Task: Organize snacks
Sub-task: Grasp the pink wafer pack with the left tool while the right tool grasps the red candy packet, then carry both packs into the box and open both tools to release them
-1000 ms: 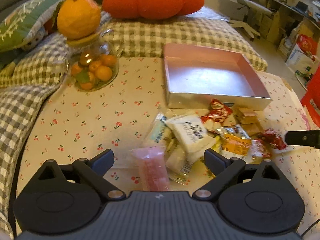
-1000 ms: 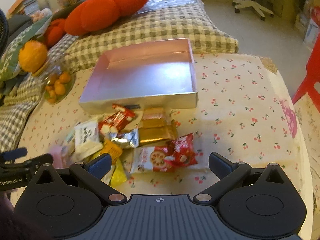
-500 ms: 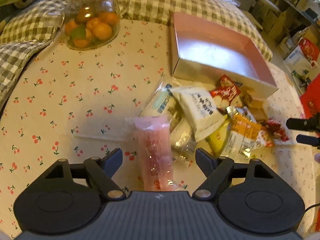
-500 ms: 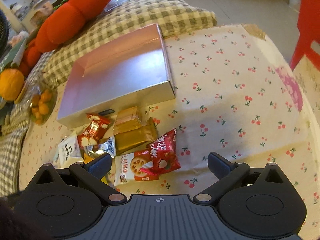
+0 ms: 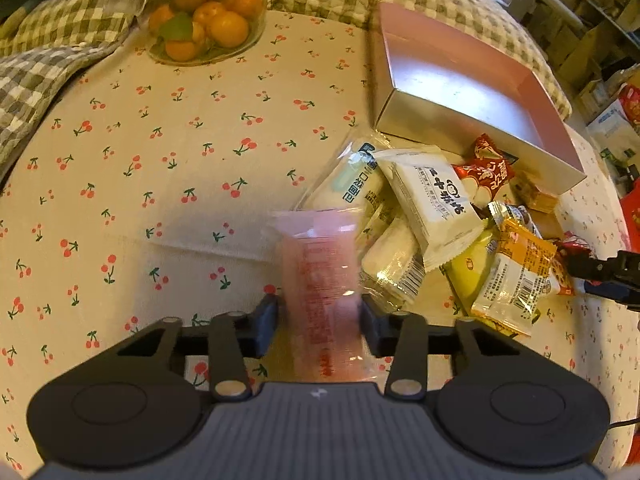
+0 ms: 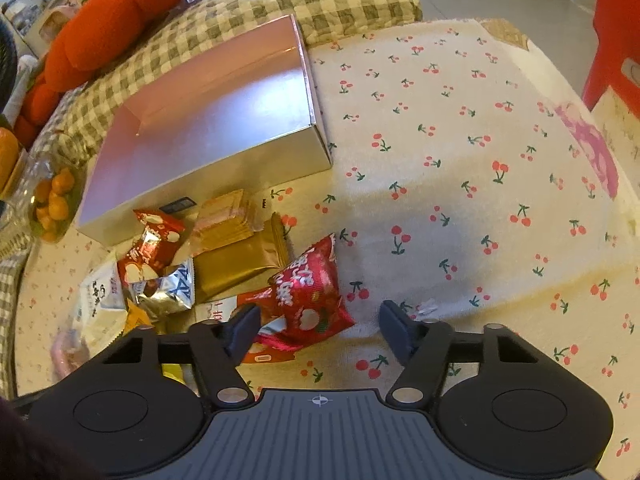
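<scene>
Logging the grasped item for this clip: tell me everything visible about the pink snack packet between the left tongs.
The pink snack packet is a long, translucent pink plastic wrapper with red printing, too blurred to read. It lies lengthwise along the left tongs, whose two fingers press its sides near its lower half. Its crimped far end points toward the snack pile and reaches the clear-wrapped white packets there; whether they touch is unclear. Beneath it is the cherry-print tablecloth; whether it is lifted cannot be told.

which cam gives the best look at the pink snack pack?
Left wrist. The pink snack pack sits centre frame between the left tool's fingers, which have closed against its sides, though it's motion-blurred. Right wrist catches only a blurred pink sliver at the far left edge, behind the tool body.
</scene>
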A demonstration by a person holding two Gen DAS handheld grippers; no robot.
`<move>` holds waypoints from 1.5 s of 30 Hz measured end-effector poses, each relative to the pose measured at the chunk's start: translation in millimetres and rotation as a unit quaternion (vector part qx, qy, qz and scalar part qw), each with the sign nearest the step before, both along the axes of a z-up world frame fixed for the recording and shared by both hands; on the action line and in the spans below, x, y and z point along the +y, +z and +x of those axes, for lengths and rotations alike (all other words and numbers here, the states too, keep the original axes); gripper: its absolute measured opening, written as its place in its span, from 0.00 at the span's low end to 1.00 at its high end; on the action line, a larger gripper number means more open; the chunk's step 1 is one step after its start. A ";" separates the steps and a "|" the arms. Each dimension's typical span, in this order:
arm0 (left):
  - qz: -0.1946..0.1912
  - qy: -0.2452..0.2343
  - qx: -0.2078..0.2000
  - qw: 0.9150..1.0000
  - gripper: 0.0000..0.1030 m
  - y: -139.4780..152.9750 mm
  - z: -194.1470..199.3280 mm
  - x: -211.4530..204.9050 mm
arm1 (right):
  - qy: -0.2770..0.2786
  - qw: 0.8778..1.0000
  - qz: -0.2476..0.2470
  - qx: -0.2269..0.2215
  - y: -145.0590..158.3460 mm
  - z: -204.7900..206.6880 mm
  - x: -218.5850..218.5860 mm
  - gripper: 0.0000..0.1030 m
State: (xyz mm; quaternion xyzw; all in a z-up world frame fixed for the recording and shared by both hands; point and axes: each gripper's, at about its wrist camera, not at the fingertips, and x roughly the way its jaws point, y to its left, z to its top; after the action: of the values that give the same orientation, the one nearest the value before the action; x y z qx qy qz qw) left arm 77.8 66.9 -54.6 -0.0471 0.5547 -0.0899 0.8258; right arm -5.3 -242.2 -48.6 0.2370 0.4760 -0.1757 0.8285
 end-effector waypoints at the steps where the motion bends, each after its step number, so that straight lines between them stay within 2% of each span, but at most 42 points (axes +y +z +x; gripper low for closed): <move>1: 0.000 0.002 0.001 1.000 0.33 0.0 -0.8 1.0 | -0.002 1.000 -0.005 0.001 0.3 -0.1 0.5 0.45; 4: -0.005 0.007 0.002 1.000 0.30 0.6 -1.8 4.1 | -0.003 1.000 -0.010 0.002 0.0 -0.2 0.6 0.28; 7: -0.011 0.011 0.005 1.000 0.30 1.3 -2.9 7.9 | -0.003 1.000 -0.008 0.002 -0.1 -0.5 0.9 0.24; 17: -0.026 0.023 0.003 0.999 0.29 7.0 -6.1 20.8 | 0.001 1.000 -0.006 -0.008 5.6 -1.6 4.5 0.19; 27: -0.038 0.034 -0.010 0.999 0.29 17.2 -6.7 30.1 | 0.002 1.000 0.005 -0.023 14.3 -2.6 3.9 0.07; 37: -0.042 0.030 -0.035 0.998 0.29 30.0 -10.1 28.2 | -0.002 0.999 0.011 -0.037 23.3 -6.6 1.0 0.02; 38: -0.042 0.029 -0.036 0.998 0.29 30.1 -10.1 27.5 | -0.003 0.999 0.009 -0.036 23.8 -7.0 0.5 0.04; 39: -0.042 0.029 -0.036 0.998 0.29 30.1 -10.1 27.0 | -0.004 0.999 0.015 -0.035 23.3 -7.4 -0.8 0.12; 41: -0.043 0.028 -0.034 0.998 0.29 29.5 -10.5 26.1 | -0.012 1.000 0.023 -0.016 21.2 -6.7 -4.1 0.17; 42: -0.042 0.027 -0.034 0.998 0.29 29.4 -10.8 25.6 | -0.018 0.999 0.025 -0.010 20.3 -7.4 -6.4 0.28; 43: -0.042 0.025 -0.033 0.998 0.29 29.2 -10.9 24.7 | -0.021 0.999 0.026 -0.009 19.7 -8.7 -7.9 0.47; 45: -0.043 0.023 -0.032 0.998 0.29 29.7 -11.1 23.3 | -0.028 0.999 0.025 -0.012 21.3 -11.7 -11.8 0.68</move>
State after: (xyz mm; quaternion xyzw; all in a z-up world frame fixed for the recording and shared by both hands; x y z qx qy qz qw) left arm 66.7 90.2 -24.9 -0.0925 0.5225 -0.0965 0.8421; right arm -16.9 -254.0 -27.3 0.2727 0.4634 -0.1838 0.8228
